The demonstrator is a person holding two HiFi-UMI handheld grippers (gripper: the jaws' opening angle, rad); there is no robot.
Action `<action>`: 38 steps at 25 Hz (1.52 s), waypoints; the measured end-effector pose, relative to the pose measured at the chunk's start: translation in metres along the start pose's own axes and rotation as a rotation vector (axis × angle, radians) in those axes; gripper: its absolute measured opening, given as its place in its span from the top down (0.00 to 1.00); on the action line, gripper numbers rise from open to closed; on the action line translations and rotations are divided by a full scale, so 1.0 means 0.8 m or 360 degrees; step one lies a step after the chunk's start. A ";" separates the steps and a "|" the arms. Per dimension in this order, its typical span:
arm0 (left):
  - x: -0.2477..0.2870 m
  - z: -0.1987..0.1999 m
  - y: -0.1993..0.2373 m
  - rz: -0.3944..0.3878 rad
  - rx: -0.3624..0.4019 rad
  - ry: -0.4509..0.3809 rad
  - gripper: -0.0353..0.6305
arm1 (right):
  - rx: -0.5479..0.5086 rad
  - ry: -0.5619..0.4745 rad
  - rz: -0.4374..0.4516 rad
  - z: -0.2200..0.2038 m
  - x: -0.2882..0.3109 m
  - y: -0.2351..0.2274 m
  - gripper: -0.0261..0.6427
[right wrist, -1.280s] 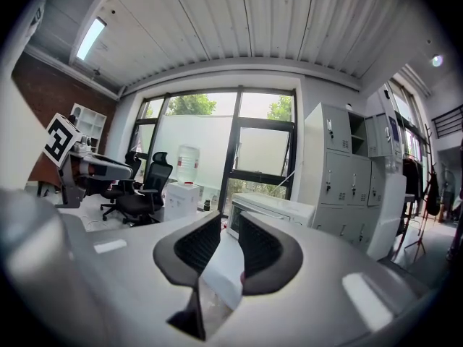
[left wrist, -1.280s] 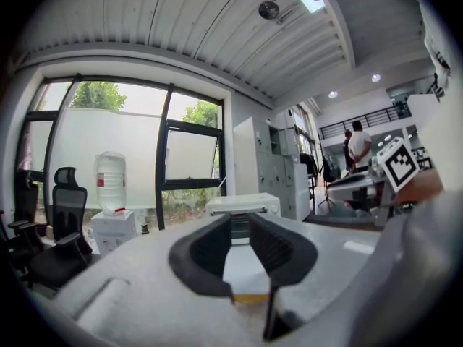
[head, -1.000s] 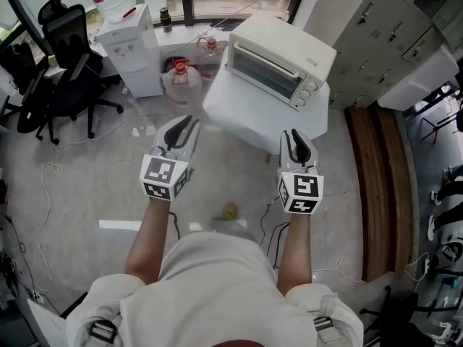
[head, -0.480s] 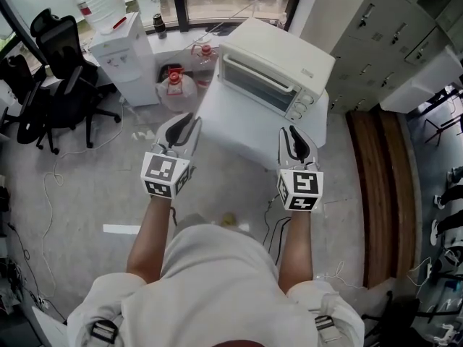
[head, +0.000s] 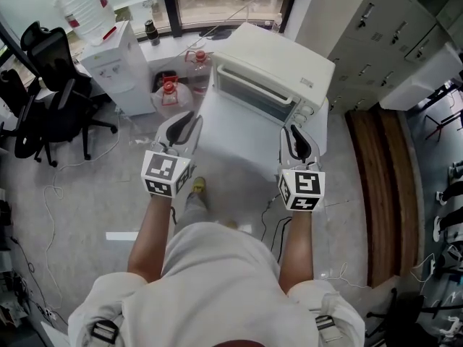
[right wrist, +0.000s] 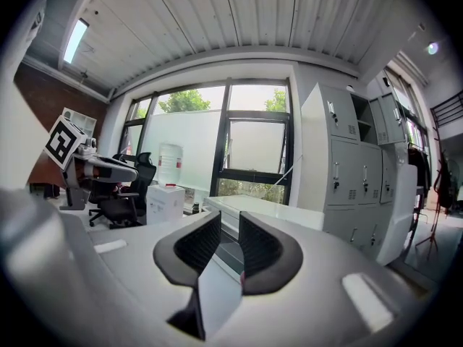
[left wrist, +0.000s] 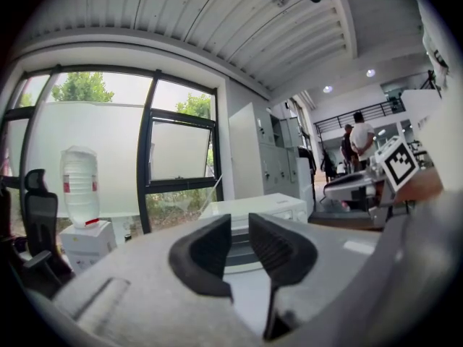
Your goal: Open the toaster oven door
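An office: swivel chairs [head: 54,107], steel lockers [head: 369,42] (a water cooler [head: 112,71] too).

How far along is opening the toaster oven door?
Done: nothing; the toaster oven has its door shut. In hand: left gripper and right gripper, both open and empty, held short of it. Left: reach the door, grip it, pull it open.

The toaster oven [head: 271,63] has a smooth white body, seemingly painted metal, and a dark glossy glass door. The bench [head: 235,150] top under it is white, smooth and matt. The left gripper [head: 182,125] and right gripper [head: 295,139] have matt grey plastic shells; their pads [left wrist: 269,246] are black and ribbed. The floor [head: 87,186] is grey, faintly glossy.
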State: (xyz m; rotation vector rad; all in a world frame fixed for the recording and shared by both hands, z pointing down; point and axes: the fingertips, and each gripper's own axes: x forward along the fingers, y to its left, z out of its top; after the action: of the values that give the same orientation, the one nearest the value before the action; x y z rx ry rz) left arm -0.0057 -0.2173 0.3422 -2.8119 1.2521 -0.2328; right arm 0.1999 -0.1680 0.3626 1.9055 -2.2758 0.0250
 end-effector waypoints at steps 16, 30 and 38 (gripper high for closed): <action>0.176 -0.026 0.097 -0.0396 0.0004 0.0101 0.84 | -0.0122 0.0240 -0.0181 -0.008 0.142 -0.028 0.87; 0.271 -0.063 0.103 -0.1003 0.0247 0.0293 0.84 | -0.0149 0.0497 -0.0297 -0.023 0.208 -0.020 0.87; 0.293 -0.076 0.099 -0.1171 0.0434 0.0352 0.83 | -0.0185 0.0646 -0.0273 -0.046 0.223 -0.014 0.87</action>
State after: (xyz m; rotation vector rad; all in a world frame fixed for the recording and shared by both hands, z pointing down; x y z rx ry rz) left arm 0.0814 -0.4436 0.4206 -2.9075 0.1182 -0.6918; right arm 0.1854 -0.3397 0.4232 1.8305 -1.8080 0.2297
